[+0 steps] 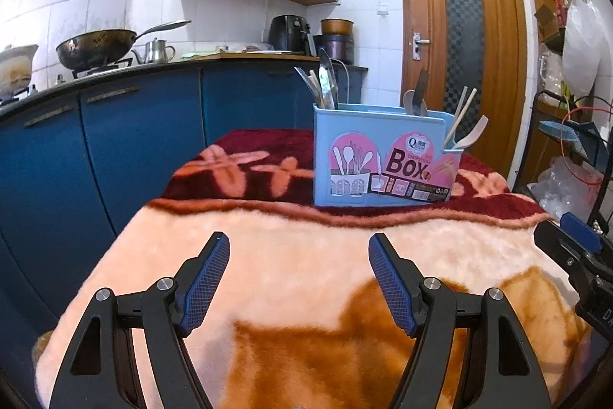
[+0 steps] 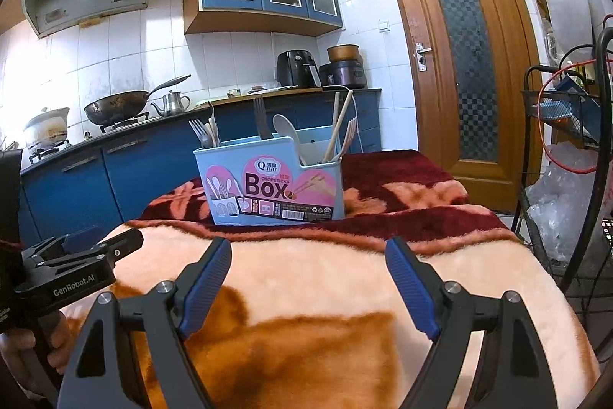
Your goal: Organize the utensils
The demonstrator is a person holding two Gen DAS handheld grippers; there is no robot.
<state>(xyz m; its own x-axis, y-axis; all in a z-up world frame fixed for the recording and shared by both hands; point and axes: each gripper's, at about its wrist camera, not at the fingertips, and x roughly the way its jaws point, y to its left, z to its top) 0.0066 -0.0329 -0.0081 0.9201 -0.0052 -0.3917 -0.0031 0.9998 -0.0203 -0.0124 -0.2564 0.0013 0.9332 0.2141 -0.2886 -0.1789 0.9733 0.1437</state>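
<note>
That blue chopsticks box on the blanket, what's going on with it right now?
Nobody is touching it. The blue chopsticks box stands upright on the plush blanket, already holding forks, spoons and chopsticks in its compartments. The left hand-held gripper and right hand-held gripper both hover open and empty over the blanket, short of the box.

Blanket-covered table [image 1: 306, 255] under blue utensil box [image 1: 345, 156]
</note>
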